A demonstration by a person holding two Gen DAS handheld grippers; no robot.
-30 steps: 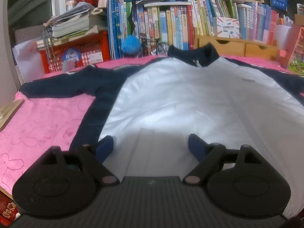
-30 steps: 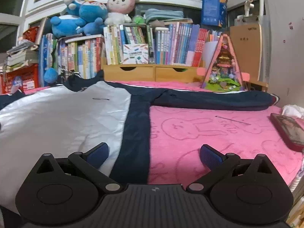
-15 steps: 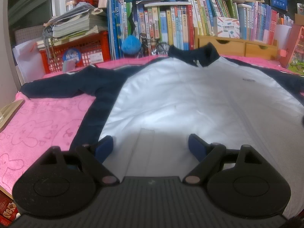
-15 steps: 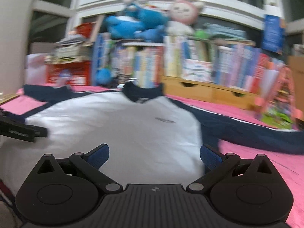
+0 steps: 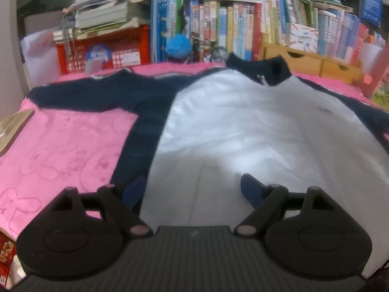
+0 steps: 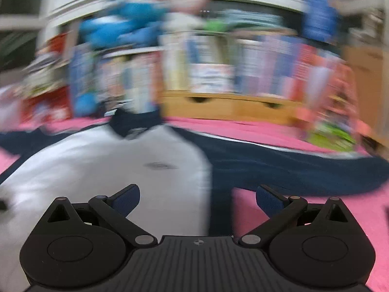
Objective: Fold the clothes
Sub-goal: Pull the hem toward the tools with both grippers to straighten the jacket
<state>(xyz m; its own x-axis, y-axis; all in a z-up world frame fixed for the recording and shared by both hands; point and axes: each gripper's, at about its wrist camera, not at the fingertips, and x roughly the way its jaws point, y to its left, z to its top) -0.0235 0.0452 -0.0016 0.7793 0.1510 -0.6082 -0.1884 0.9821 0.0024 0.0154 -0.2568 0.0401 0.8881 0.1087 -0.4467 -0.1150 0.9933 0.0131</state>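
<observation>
A white jacket (image 5: 243, 126) with navy sleeves and collar lies flat, spread on a pink blanket (image 5: 60, 146). Its left sleeve (image 5: 92, 95) stretches out to the left. My left gripper (image 5: 193, 189) is open and empty, low over the jacket's lower left hem. In the blurred right wrist view the jacket (image 6: 109, 165) lies ahead, its right sleeve (image 6: 291, 168) stretched to the right. My right gripper (image 6: 197, 198) is open and empty above the jacket's right side seam.
Rows of books (image 5: 231, 31), a red basket (image 5: 107, 48) with stacked papers, wooden drawers (image 5: 308, 60) and plush toys stand along the back edge. A flat tan object (image 5: 12, 129) lies at the blanket's left edge.
The right gripper has swung fast, first left over the jacket and then back right and closer; its view is now blurred. The left gripper has shifted slightly left and forward.
</observation>
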